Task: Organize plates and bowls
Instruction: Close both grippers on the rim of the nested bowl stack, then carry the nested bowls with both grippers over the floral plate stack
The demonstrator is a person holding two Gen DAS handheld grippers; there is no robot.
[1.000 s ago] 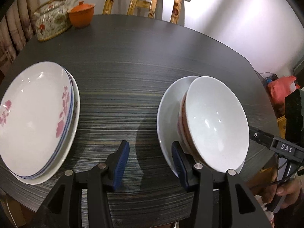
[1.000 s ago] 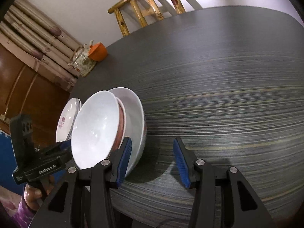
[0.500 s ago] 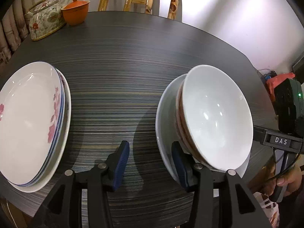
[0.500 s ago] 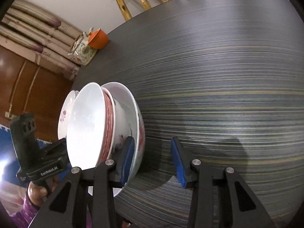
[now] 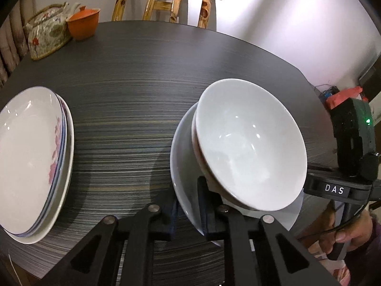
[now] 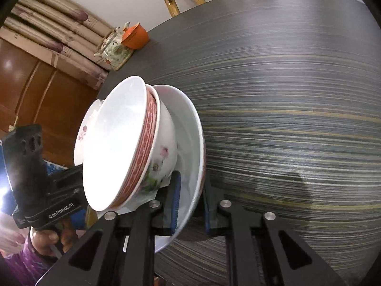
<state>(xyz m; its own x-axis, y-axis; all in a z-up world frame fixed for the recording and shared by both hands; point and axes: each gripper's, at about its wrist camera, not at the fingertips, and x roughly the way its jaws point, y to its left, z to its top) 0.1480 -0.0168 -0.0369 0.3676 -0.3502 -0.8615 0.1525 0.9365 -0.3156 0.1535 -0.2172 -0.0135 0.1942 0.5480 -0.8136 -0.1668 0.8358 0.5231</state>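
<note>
A white plate [image 5: 183, 166] carries two nested bowls, a white one [image 5: 250, 143] on top of a red-banded flowered one [image 6: 152, 147]. My left gripper [image 5: 188, 211] is shut on the plate's near-left rim. My right gripper [image 6: 190, 205] is shut on the plate's [image 6: 190, 128] opposite rim, one pad inside, one under. A stack of flowered plates [image 5: 31, 157] lies at the left of the dark round table [image 5: 133, 76].
A flowered teapot [image 5: 47, 33] and an orange lidded cup [image 5: 83, 22] stand at the table's far left edge. A wooden chair [image 5: 166, 2] stands behind the table. A wooden cabinet [image 6: 35, 90] stands to the left in the right wrist view.
Both grippers moved in from open beside the plate and closed on its opposite rims. The plate with the bowls now looks tilted in the right wrist view.
</note>
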